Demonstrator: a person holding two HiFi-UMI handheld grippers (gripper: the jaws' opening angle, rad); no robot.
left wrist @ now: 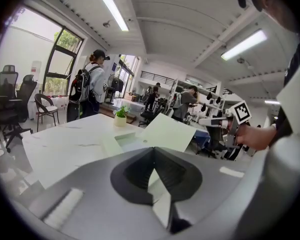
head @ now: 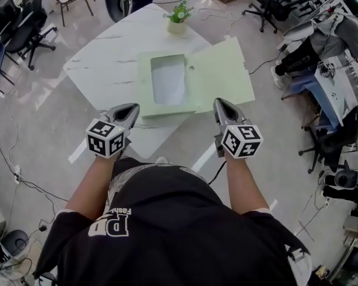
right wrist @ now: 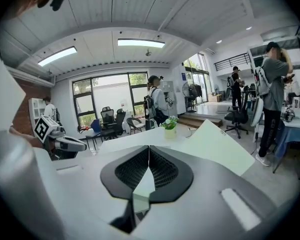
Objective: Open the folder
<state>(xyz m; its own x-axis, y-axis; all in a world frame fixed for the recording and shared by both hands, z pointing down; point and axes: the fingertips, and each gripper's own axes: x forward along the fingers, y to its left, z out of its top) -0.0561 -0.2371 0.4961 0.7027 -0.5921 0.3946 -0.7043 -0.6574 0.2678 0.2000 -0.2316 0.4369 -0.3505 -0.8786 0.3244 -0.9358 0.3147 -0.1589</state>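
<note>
Pale-green folder (head: 221, 73) lying open ahead of left gripper (head: 130, 109) and right gripper (head: 221, 105), both closed, empty; likely light, thin, floppy; best pinched at cover edge.

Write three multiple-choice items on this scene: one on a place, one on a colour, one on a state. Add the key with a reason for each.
1. Where does the potted plant stand?
A. Inside the folder
B. On the table, at its far corner beyond the folder
C. On the floor

2. What colour is the folder?
A. Pale green
B. Red
C. Black

3. How does the folder lie?
A. Shut flat
B. Standing on edge
C. Open, its cover swung out to the right

Key: 1 B, the head view shows it past the folder at the corner; 2 A, both halves are pale green; 3 C, the cover lies spread and a white sheet is bared.
</note>
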